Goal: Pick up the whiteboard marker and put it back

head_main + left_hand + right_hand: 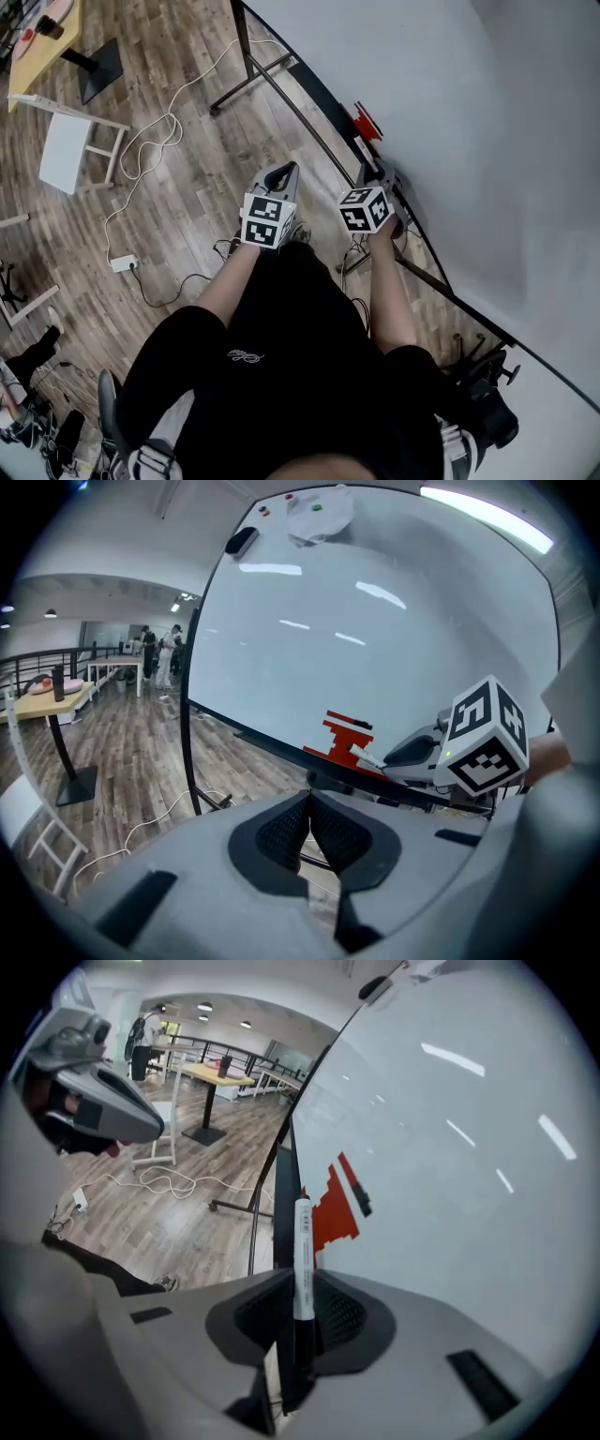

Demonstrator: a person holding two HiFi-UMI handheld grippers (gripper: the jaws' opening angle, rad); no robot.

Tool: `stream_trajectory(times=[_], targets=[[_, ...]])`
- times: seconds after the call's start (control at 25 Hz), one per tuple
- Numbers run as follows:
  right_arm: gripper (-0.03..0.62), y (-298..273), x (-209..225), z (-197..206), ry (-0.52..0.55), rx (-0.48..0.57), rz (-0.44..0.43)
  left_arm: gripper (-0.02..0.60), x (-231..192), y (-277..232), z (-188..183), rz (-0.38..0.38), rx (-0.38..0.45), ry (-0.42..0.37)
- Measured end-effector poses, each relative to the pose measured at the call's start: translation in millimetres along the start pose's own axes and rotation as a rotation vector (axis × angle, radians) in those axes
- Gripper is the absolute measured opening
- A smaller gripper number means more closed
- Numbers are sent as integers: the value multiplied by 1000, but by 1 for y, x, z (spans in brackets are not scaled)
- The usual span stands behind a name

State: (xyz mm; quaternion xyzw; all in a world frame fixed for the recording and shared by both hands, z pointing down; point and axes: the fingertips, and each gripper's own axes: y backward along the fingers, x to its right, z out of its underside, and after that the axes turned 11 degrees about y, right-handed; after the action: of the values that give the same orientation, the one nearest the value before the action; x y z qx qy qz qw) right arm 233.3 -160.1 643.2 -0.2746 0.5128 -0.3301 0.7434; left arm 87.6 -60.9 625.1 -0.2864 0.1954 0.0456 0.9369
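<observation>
Whiteboard marker (302,1260): clamped between the pads of the right gripper (300,1288), centre of the right gripper view, white barrel projecting past the tips. Pick-up judged done; put-back pending. Just behind it: whiteboard (450,1147), with a red shape (330,1208) and dark bottom rail (284,1199). Left gripper (309,803): jaws closed together, nothing between. Next move likely needs marker aligned along the rail, set down, then released.

Glossy whiteboard (450,1147), wood-grain plank floor (187,169), smooth plastic marker (302,1241), matt plastic right gripper (298,1284)
</observation>
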Motion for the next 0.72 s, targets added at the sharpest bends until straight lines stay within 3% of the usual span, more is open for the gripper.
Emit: stream_trajectory(times=[0.44, 0.72], targets=[[54, 116, 2, -28, -259, 326, -3, 6, 71, 42, -31, 44, 154, -93], [54, 181, 20, 2, -420, 503, 51, 6, 140, 57, -39, 123, 210, -133]])
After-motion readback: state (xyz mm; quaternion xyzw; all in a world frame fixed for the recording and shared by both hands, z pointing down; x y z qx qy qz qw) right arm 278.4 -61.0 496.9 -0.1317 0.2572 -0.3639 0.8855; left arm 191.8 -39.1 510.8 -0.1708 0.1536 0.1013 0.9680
